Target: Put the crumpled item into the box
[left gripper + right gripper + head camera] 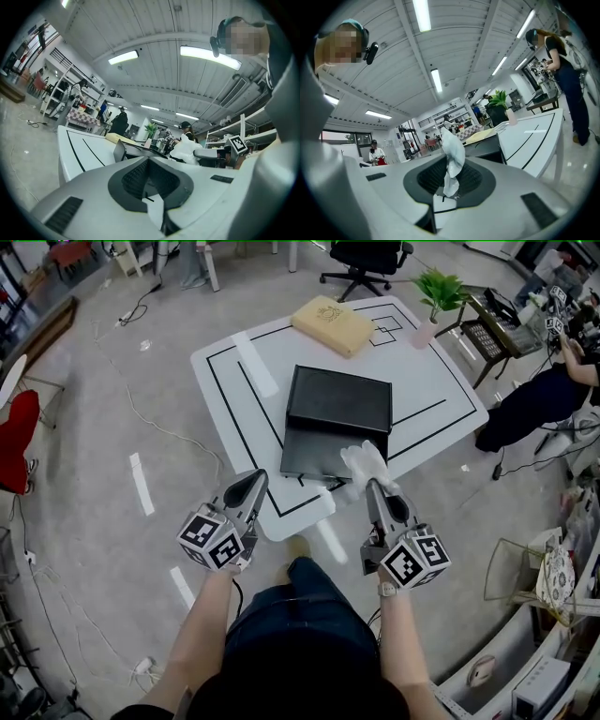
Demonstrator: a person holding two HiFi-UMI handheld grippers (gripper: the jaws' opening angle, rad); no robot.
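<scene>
Between the pads of my right claw (pixel 375 487) I am pinching the crumpled item (pixel 364 463), a white, papery wad (thin sheet or tissue, I am not able to tell which). The pads are pressing on its lower end, and the rest is standing up past the claw's tips like a loose plume. From the head view, the wad is hanging over the near right corner of the box (pixel 339 401); whether it is touching the box I am not able to tell. This claw is pointing away from me across the tabletop (pixel 246 360), with its marker cube sitting nearest my wrist.

My left claw (pixel 249 486) is hovering just at the tabletop's near left edge, well to the left of the wad and apart from the box. Its jaws are resting pressed together, and nothing is sitting between them.

The box is black and is sitting near the middle of the white tabletop, which is carrying black lines. Beyond it, a flat tan package (pixel 333 324) is lying toward the far edge, and a small green plant (pixel 439 289) is standing at the far right corner. Past the tabletop, a person in dark clothes (pixel 539 399) is working at a desk on the right, a black office chair (pixel 366 259) is standing on the far side, and a red chair (pixel 19 437) is showing at the left edge.
</scene>
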